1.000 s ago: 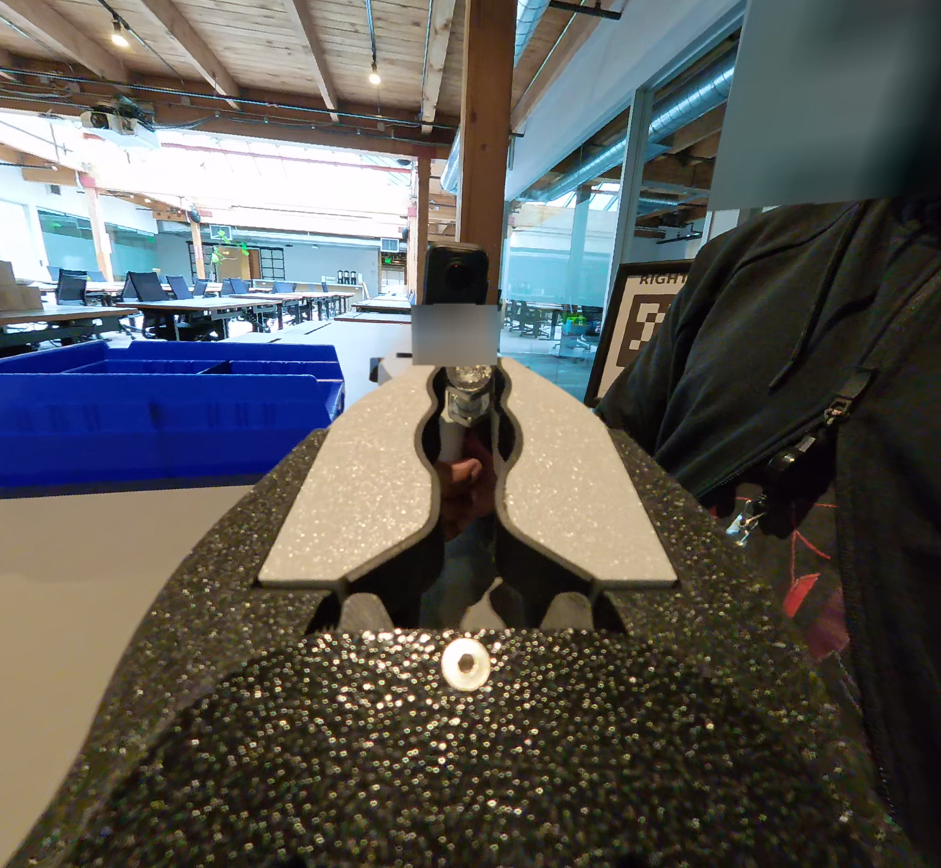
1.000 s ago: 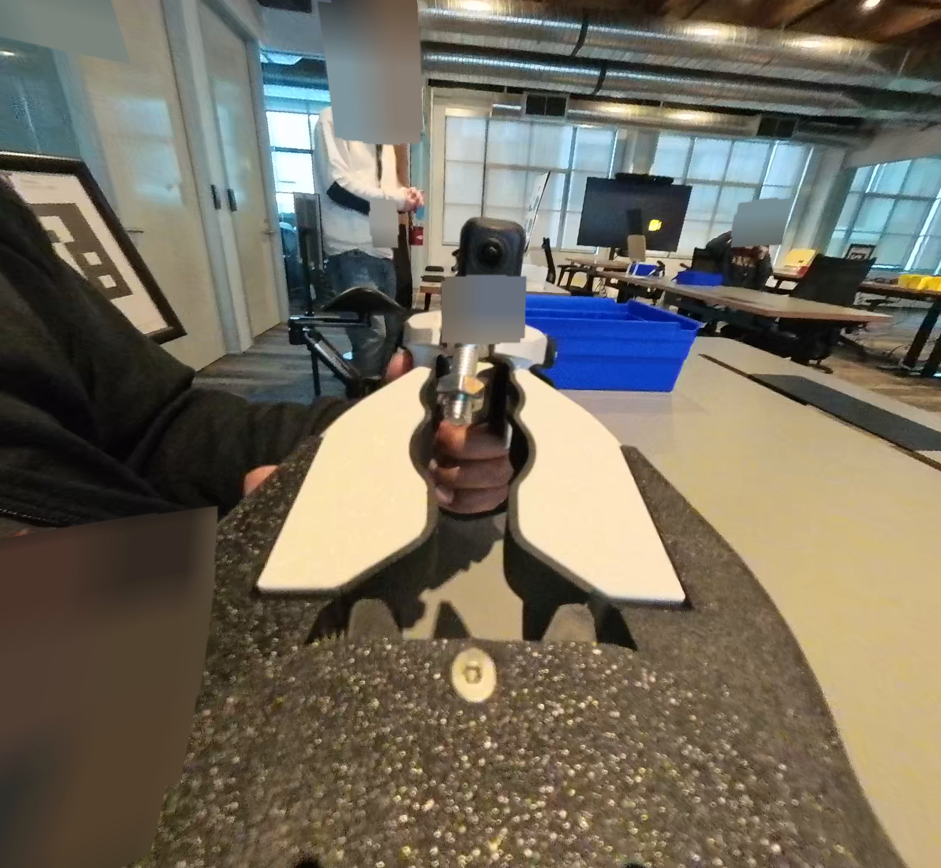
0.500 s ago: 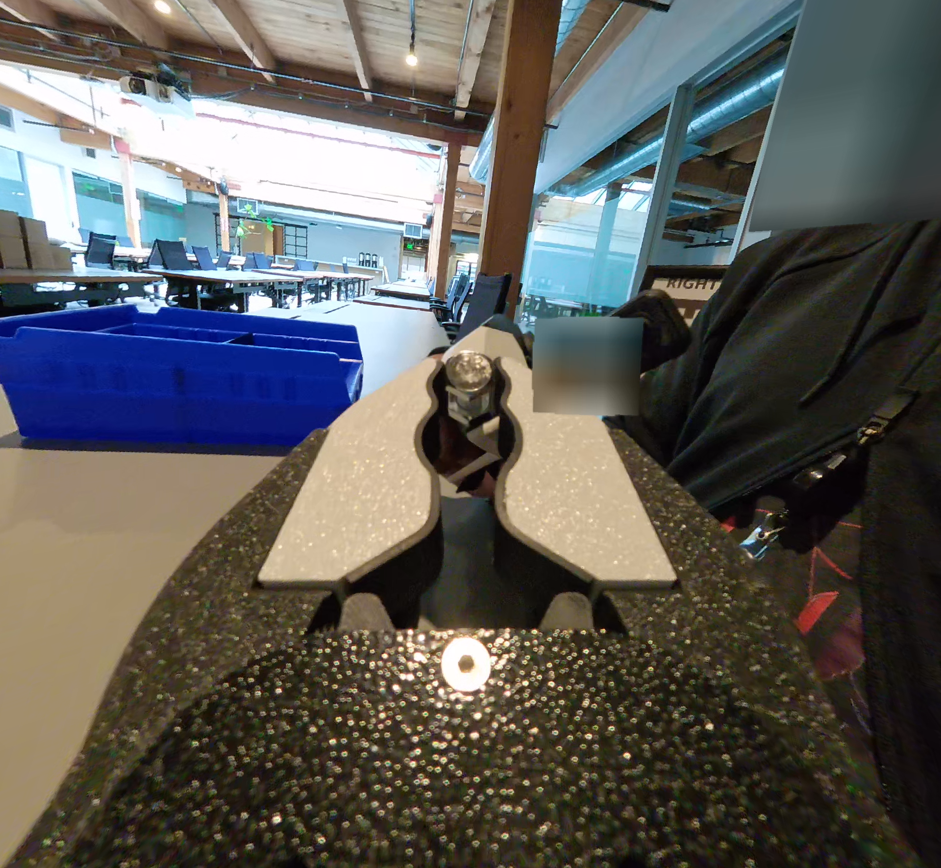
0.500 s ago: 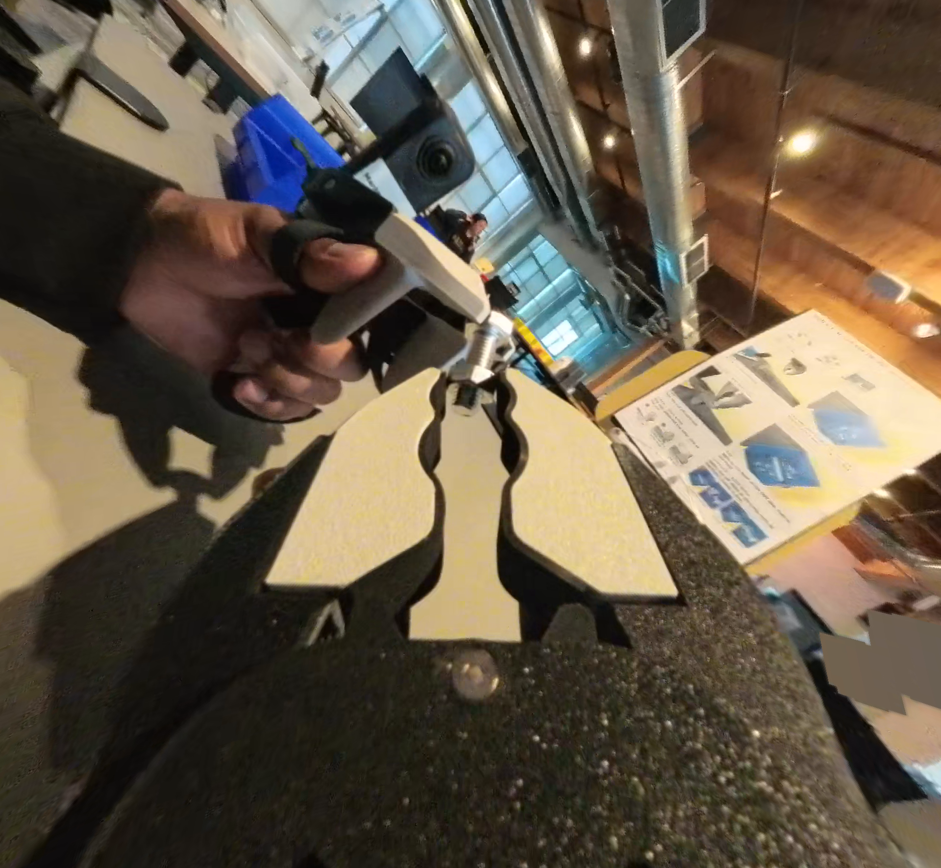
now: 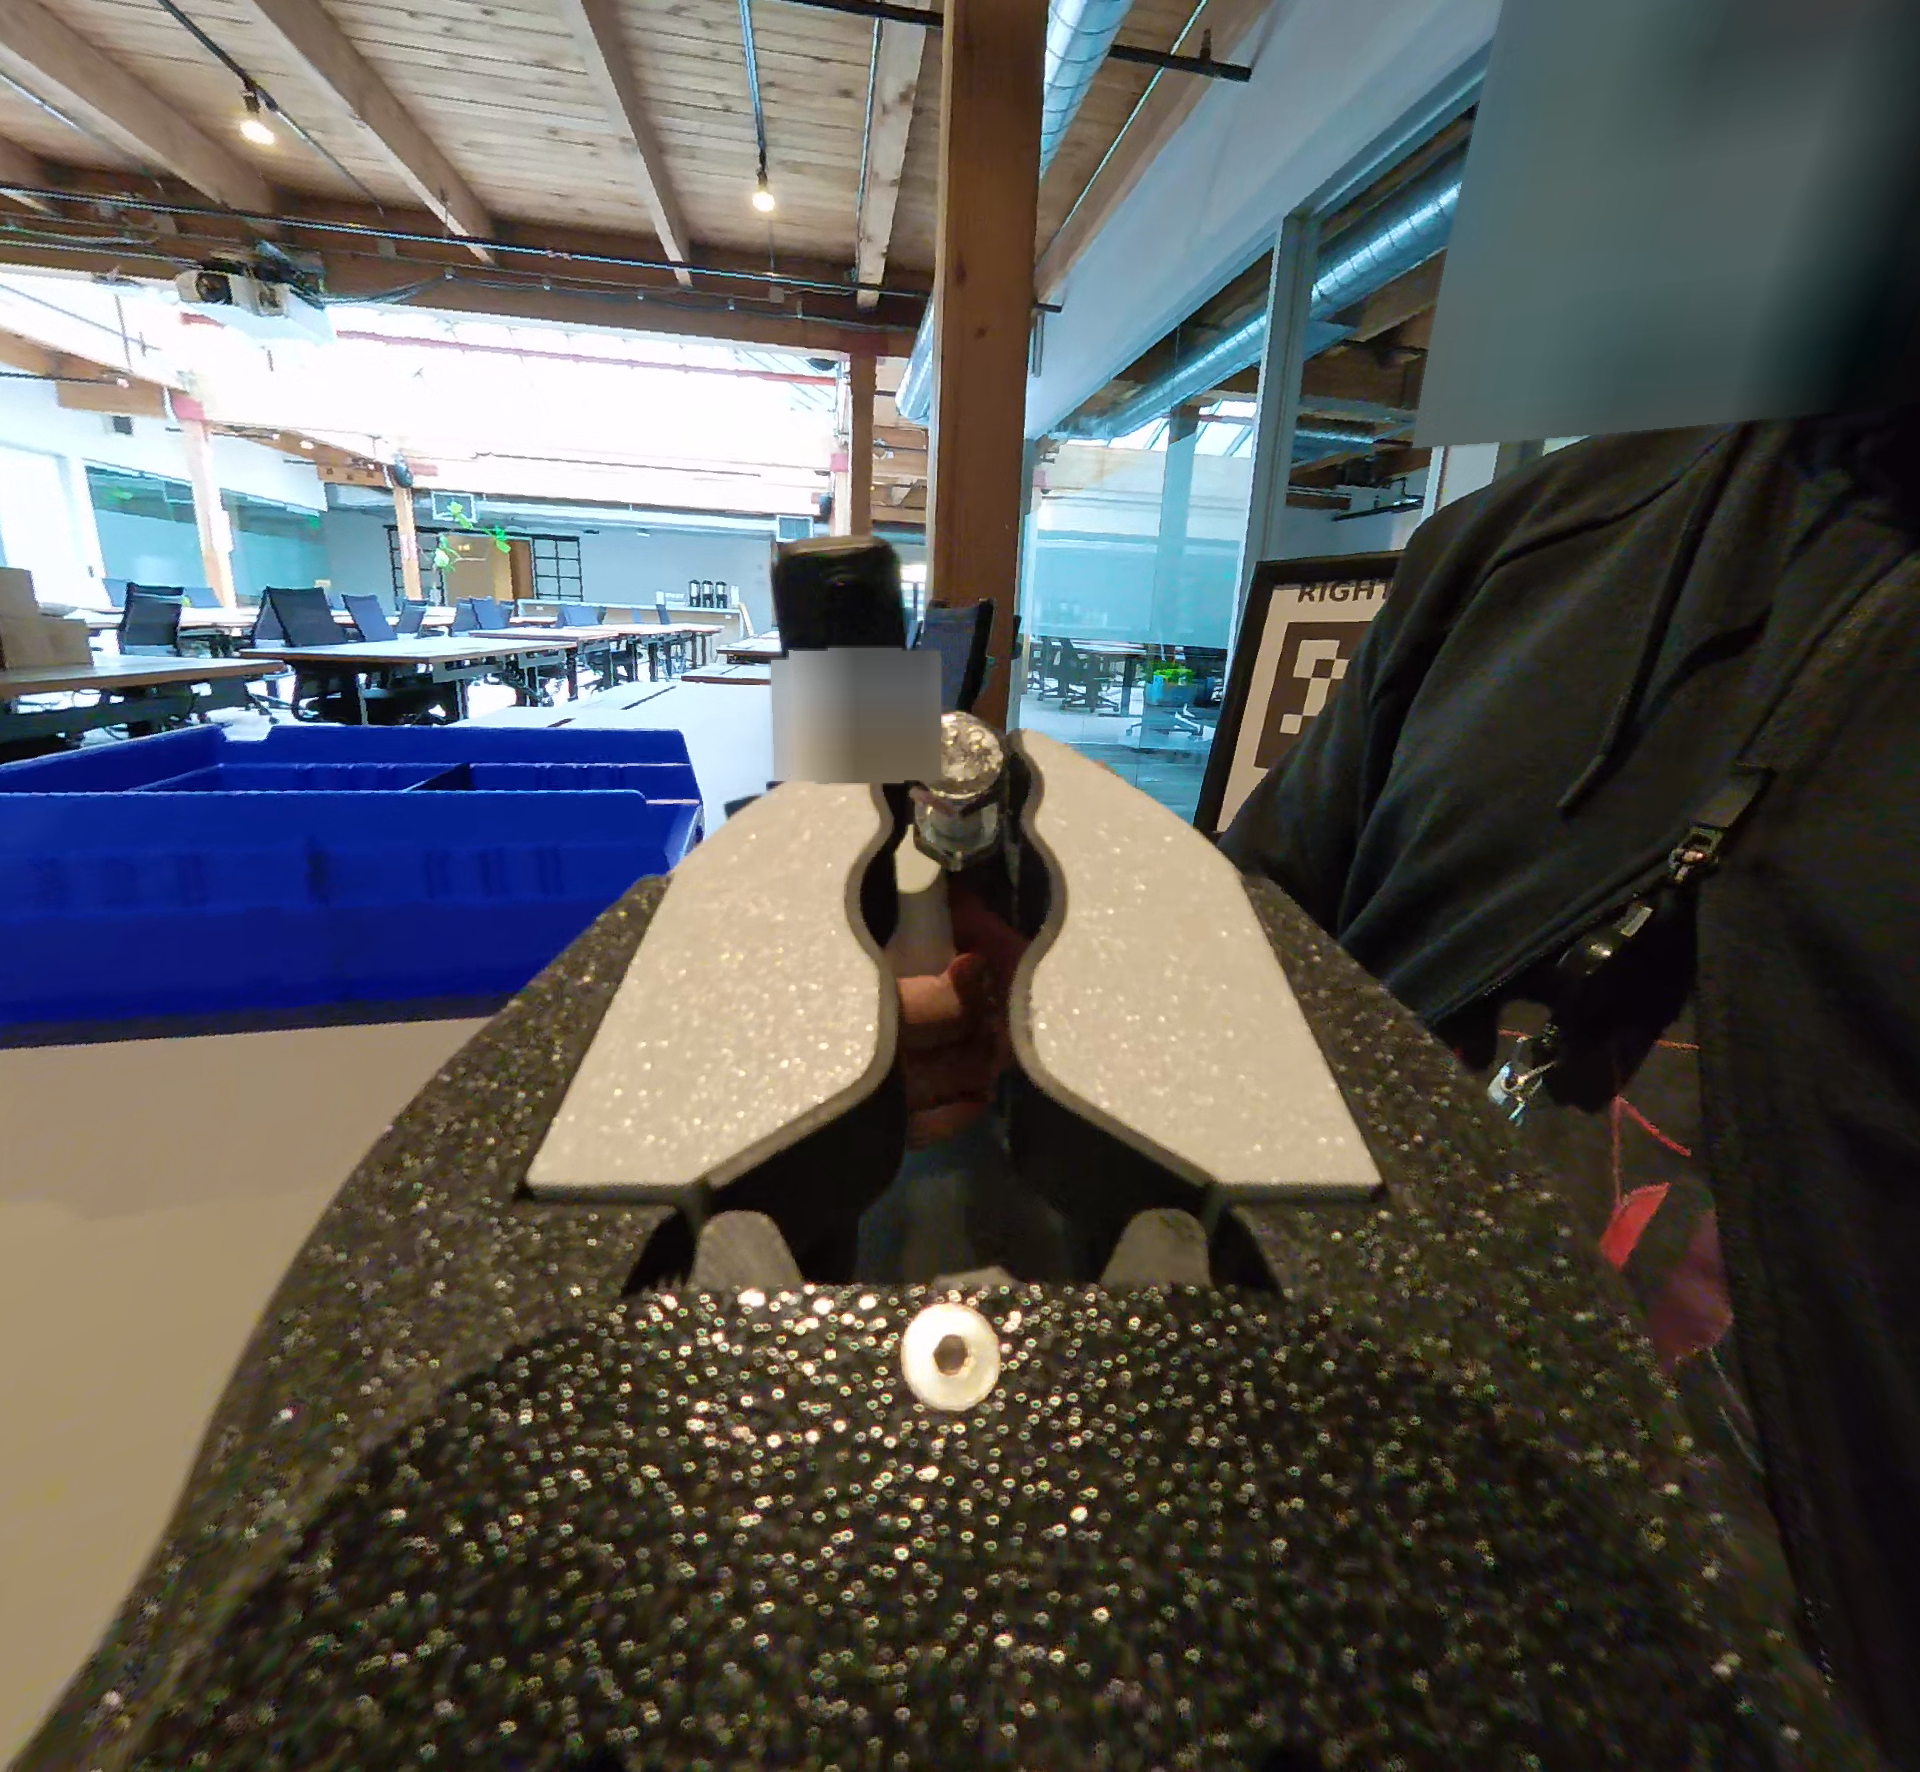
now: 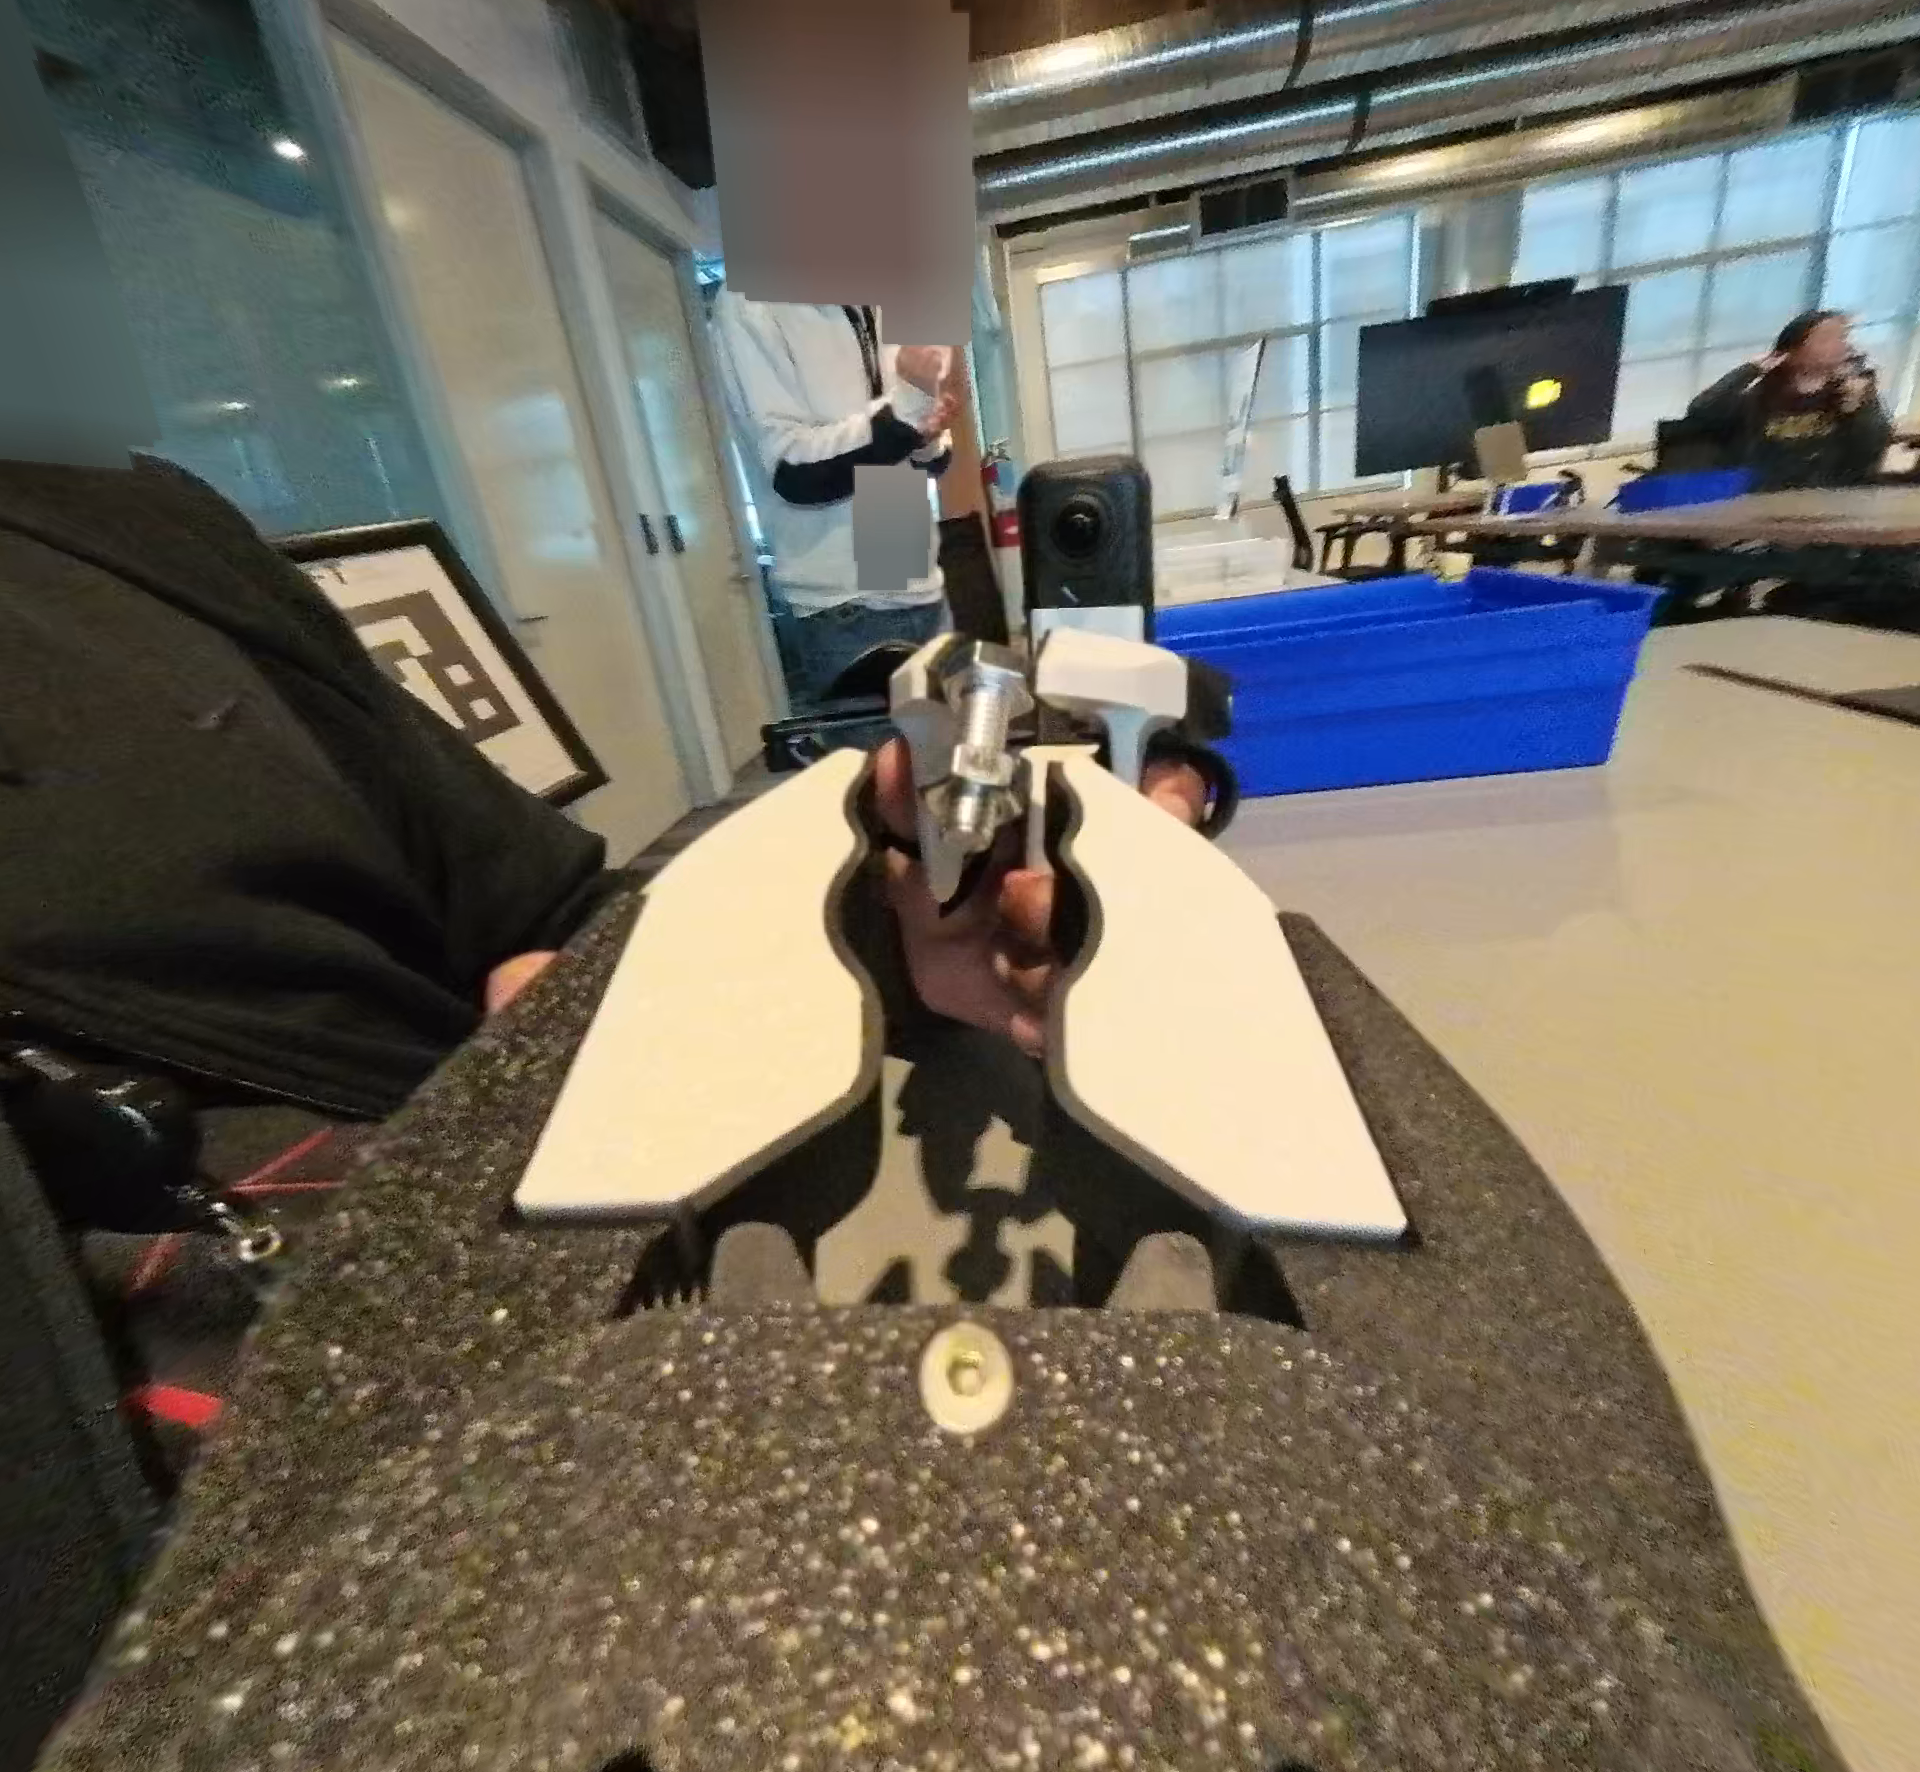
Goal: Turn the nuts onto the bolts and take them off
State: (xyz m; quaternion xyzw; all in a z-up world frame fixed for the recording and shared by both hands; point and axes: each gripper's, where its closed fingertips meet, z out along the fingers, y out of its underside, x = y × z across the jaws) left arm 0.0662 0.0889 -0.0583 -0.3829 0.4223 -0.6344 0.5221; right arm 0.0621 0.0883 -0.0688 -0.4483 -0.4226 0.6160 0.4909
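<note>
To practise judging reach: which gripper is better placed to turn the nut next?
Right. The right gripper has its fingertips on either side of the nut, while the left gripper clamps the bolt, probably steadying it.

Silver bolt (image 6: 971,735), blue bin (image 5: 312,849)

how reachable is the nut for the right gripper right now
Probably yes: the nut sits at the near end of the bolt, between the fingers of the right gripper, nothing in front. The left gripper holds the bolt.
</note>
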